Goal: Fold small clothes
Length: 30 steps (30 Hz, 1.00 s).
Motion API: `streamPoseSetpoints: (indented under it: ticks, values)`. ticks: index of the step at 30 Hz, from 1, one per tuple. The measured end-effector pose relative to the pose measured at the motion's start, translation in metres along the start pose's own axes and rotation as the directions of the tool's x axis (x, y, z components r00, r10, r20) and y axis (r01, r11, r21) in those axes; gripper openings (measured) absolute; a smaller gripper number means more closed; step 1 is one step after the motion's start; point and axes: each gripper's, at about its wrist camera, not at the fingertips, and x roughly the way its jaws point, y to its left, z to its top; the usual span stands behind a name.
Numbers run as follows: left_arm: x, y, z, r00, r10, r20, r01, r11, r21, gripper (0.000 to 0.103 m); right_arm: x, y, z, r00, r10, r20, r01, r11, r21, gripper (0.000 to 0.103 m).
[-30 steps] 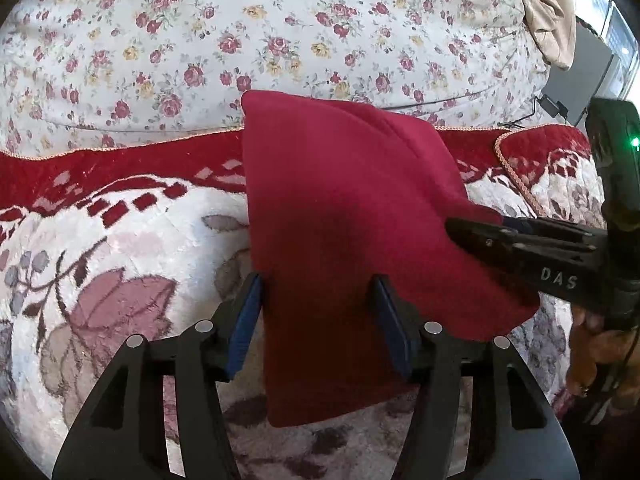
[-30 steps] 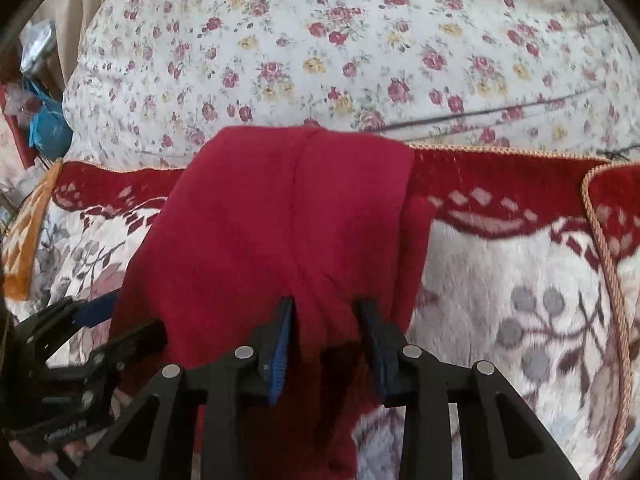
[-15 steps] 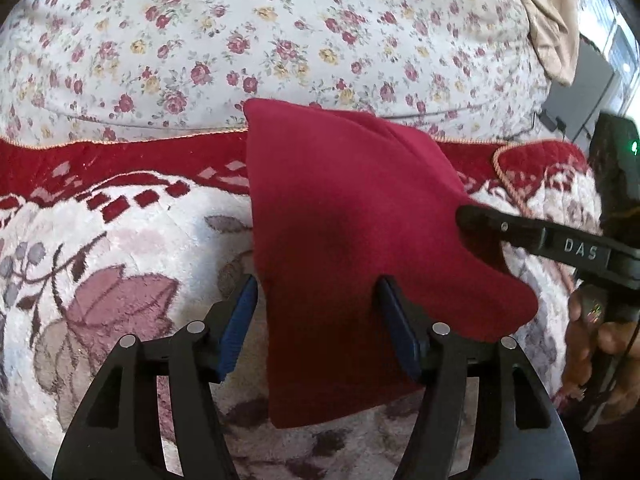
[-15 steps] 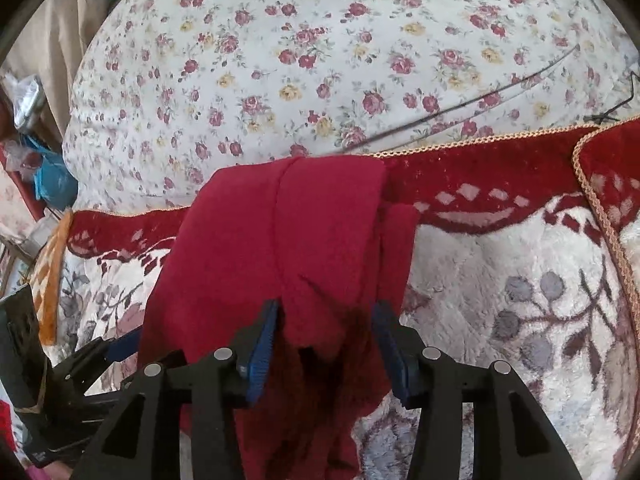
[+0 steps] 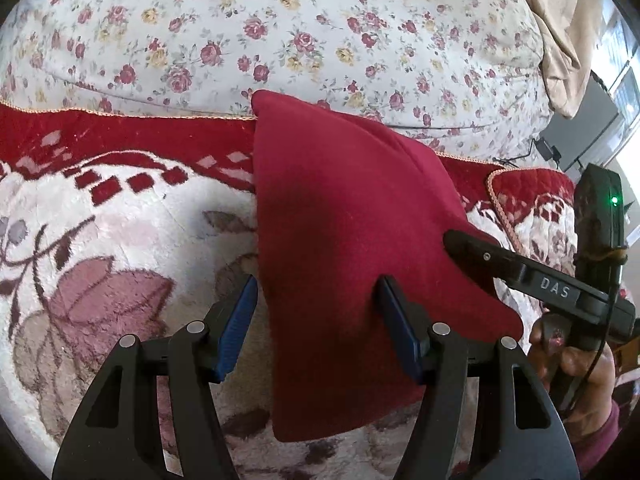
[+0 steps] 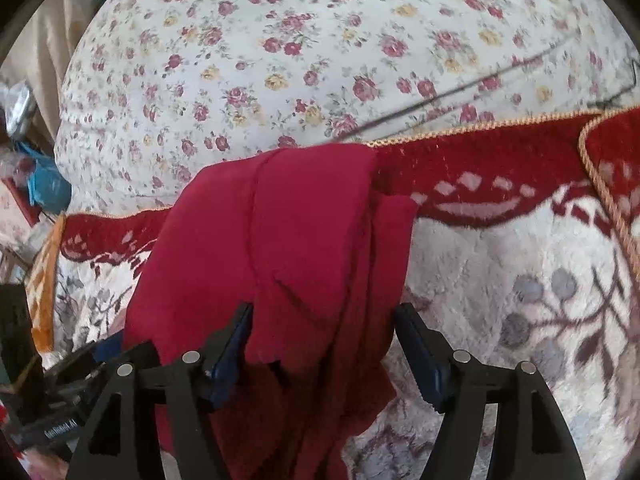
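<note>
A dark red garment lies folded on a plush blanket. My left gripper stands open over its near left part; the left pad is clear of the cloth edge. In the left wrist view the right gripper's finger rests at the garment's right edge. In the right wrist view the garment shows bunched, layered folds at its near end. My right gripper straddles those folds with its jaws opening, and the pads do not pinch the cloth. The left gripper shows at the lower left.
The blanket has a red border with gold cord trim. Behind it rises a white quilt with small roses. A beige cloth hangs at the far right. A person's hand holds the right gripper. Clutter sits at the left.
My right gripper's jaws have spread wide and released the red folds they were pinching. The left jaws widened a little. Both grippers rolled slightly and stayed in place.
</note>
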Motion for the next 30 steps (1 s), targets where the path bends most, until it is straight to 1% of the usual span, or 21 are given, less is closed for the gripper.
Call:
streamPoseSetpoints:
  ticks: [4,7,8,9,10,13,14,16,19,21,23,24,25,26,27,28,29,30]
  values:
    - [-0.002,-0.001,0.003,1.000,-0.005,-0.003,0.005,1.000,0.007,0.065,-0.002,-0.009,0.001,0.999,0.036,-0.003,-0.035,0.998,0.061,0.069]
    - [-0.003,0.004,0.011,0.999,-0.047,-0.017,0.047,0.999,-0.016,0.066,-0.004,-0.015,0.003,0.998,0.063,0.010,-0.064,0.993,0.095,0.072]
    - [-0.001,0.007,0.016,0.996,-0.078,-0.033,0.077,0.997,-0.033,0.071,-0.005,-0.017,0.004,0.998,0.065,0.014,-0.066,0.992,0.104,0.077]
    - [0.003,0.010,0.020,0.993,-0.107,-0.049,0.104,0.993,-0.047,0.072,-0.004,-0.019,0.004,0.998,0.064,0.016,-0.066,0.992,0.109,0.081]
    - [0.006,0.011,0.024,0.990,-0.127,-0.064,0.124,0.991,-0.059,0.073,-0.002,-0.020,0.004,0.998,0.066,0.016,-0.068,0.992,0.110,0.082]
    - [0.019,0.017,0.030,0.982,-0.161,-0.097,0.151,0.984,-0.098,0.078,0.007,-0.027,0.004,0.996,0.084,-0.012,-0.082,0.987,0.139,0.083]
    - [0.022,0.018,0.032,0.980,-0.174,-0.100,0.163,0.980,-0.111,0.081,0.008,-0.031,0.004,0.995,0.104,-0.014,-0.100,0.982,0.162,0.083]
    - [0.029,0.019,0.033,0.976,-0.193,-0.103,0.180,0.976,-0.125,0.082,0.005,-0.035,0.006,0.994,0.112,0.005,-0.111,0.976,0.185,0.084]
    - [0.043,0.020,0.033,0.968,-0.217,-0.129,0.200,0.971,-0.131,0.082,0.001,-0.038,0.012,0.993,0.111,0.043,-0.117,0.979,0.167,0.086]
    - [0.047,0.021,0.032,0.964,-0.234,-0.124,0.217,0.967,-0.136,0.083,0.010,-0.040,0.014,0.988,0.153,0.031,-0.156,0.974,0.166,0.086]
    - [0.047,0.020,0.032,0.964,-0.233,-0.126,0.217,0.968,-0.124,0.083,0.028,-0.043,0.015,0.973,0.231,0.003,-0.227,0.953,0.201,0.087]
    - [0.047,0.019,0.033,0.964,-0.232,-0.132,0.218,0.970,-0.112,0.083,0.036,-0.045,0.014,0.964,0.266,0.006,-0.261,0.939,0.223,0.090]
    - [0.046,0.017,0.033,0.963,-0.231,-0.137,0.219,0.971,-0.098,0.082,0.037,-0.046,0.013,0.961,0.274,0.034,-0.274,0.935,0.223,0.090]
    - [0.045,0.016,0.033,0.964,-0.229,-0.137,0.218,0.972,-0.089,0.078,0.037,-0.044,0.013,0.958,0.280,0.058,-0.286,0.933,0.216,0.089]
    - [0.042,0.016,0.033,0.966,-0.224,-0.131,0.215,0.973,-0.078,0.076,0.038,-0.040,0.014,0.957,0.285,0.047,-0.288,0.935,0.207,0.078]
    - [0.039,0.014,0.032,0.967,-0.221,-0.124,0.213,0.974,-0.071,0.071,0.039,-0.036,0.014,0.955,0.295,0.040,-0.297,0.935,0.195,0.071]
    - [0.035,0.012,0.031,0.969,-0.216,-0.117,0.209,0.976,-0.063,0.066,0.035,-0.031,0.014,0.953,0.299,0.040,-0.302,0.936,0.184,0.067]
    - [0.028,0.011,0.031,0.971,-0.210,-0.113,0.205,0.977,-0.053,0.065,0.033,-0.027,0.014,0.952,0.304,0.042,-0.306,0.936,0.175,0.062]
